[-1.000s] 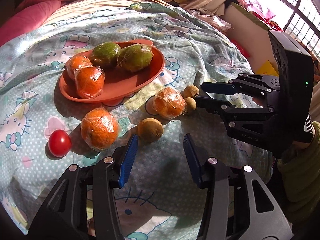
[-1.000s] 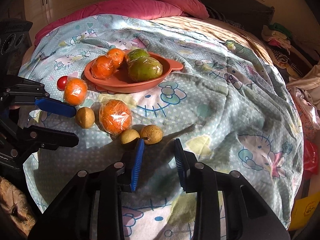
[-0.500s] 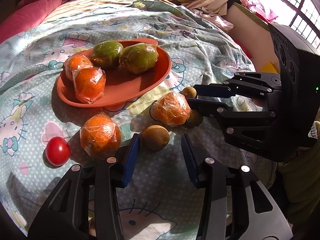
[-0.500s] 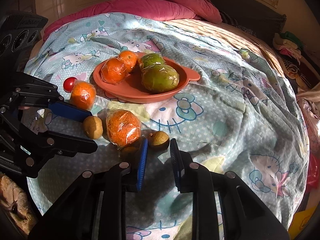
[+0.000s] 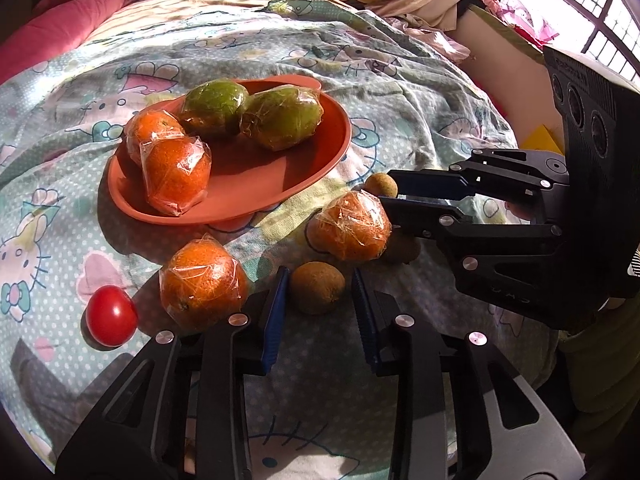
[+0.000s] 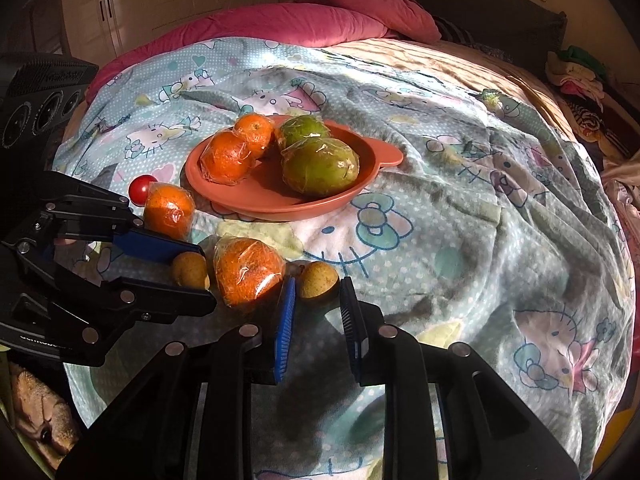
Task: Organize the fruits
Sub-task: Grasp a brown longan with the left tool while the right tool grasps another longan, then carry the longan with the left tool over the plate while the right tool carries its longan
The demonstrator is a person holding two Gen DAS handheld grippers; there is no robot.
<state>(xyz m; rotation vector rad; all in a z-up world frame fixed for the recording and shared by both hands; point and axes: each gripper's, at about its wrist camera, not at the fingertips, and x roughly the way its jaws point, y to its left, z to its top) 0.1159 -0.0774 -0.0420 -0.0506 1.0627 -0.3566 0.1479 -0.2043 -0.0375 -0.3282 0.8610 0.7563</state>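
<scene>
An orange plate (image 5: pixel 240 200) sits on the bed's cartoon-print blanket (image 5: pixel 400 100). It carries two plastic-wrapped oranges (image 5: pixel 176 176) at one end and two wrapped green fruits (image 5: pixel 282 116) at the other.

The rest of the fruit lies on the blanket, off the plate and along its rim nearest the cameras. One loose wrapped orange (image 5: pixel 348 226) lies just off that rim. Another wrapped orange (image 5: pixel 202 284) lies a little further from the plate. A small red tomato (image 5: pixel 111 315) lies beside it, on its side away from the plate.

The left gripper (image 5: pixel 318 276) points down at the blanket on the near side of the plate. Its fingers have just been closing and now stand narrow, with a round brown fruit (image 5: pixel 317 289) pinched between the blue pads. That fruit rests on the blanket between the two loose oranges, apart from the plate.

The right gripper (image 6: pixel 317 282) comes in from the plate's other end, also tilted downward. Its fingers are drawn in narrow on a second brown fruit (image 6: pixel 319 279), which sits between their tips on the blanket near the plate's rim. It sits just beside the loose orange closest to the plate.

A third brown fruit (image 5: pixel 402 246) lies in shadow under the right gripper's lower finger, touching that same orange on its side away from the plate.
</scene>
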